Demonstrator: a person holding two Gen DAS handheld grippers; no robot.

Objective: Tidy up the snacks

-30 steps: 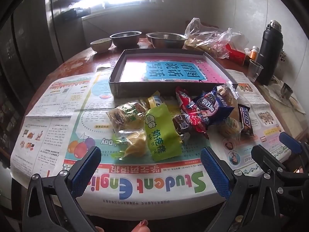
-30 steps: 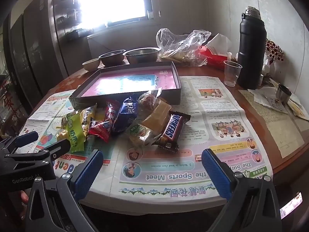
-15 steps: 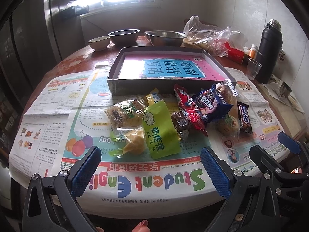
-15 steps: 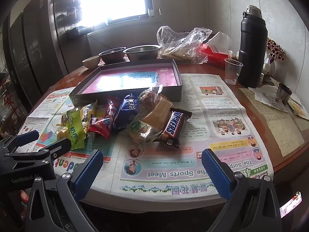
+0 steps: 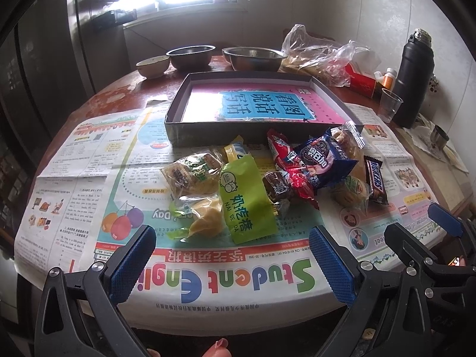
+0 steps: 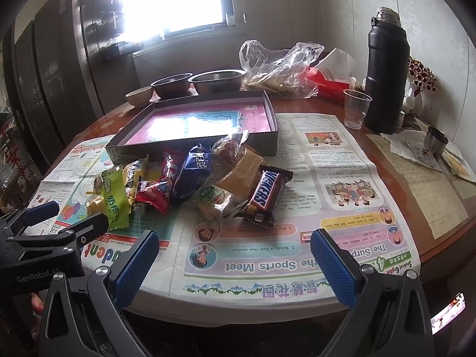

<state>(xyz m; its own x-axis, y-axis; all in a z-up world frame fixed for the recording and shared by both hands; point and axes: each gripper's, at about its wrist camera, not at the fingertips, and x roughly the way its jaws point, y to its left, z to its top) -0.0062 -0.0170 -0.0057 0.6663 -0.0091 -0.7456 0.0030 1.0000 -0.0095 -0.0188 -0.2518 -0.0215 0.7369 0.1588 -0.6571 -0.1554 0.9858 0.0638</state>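
— What are you holding, and how do the grippers stand?

— One in each hand. My left gripper point(image 5: 232, 255) is spread wide, nothing between its ribbed blue pads point(image 5: 331, 266). My right gripper point(image 6: 233, 260) is the same, gaping and empty. Both hang just off the near rim of the table point(image 6: 395, 148), in front of the box point(image 5: 178, 131).

— Describe the box.

— Shallow, rectangular, dark card walls, with a glossy pink and blue sheet lining its floor. Only that sheet lies inside.

— And the snacks?

— The snacks point(image 5: 267, 184) sit in a loose heap touching the box's near wall, on newspaper point(image 5: 89, 184). All soft crinkly wrappers: a flat lime-green packet point(image 5: 247, 202) nearest me, a clear wrap with a yellow pastry point(image 5: 205, 220) to its left, a red foil pack point(image 5: 293, 175) and a puffed blue biscuit bag point(image 5: 324, 160) closer to the box. A brown Snickers point(image 6: 264, 193) lies at the heap's right edge, slanted, resting on a tan packet point(image 6: 241, 172).

— Any room to move?

— Right of the box and heap the newspaper lies flat and bare as far as a clear plastic cup point(image 6: 357, 110) and a tall black flask point(image 6: 386, 71). Left of the box it is bare too. Behind the box stand two steel bowls point(image 5: 253, 58), a small ceramic bowl point(image 5: 153, 65) and a crumpled clear bag point(image 6: 279, 68).
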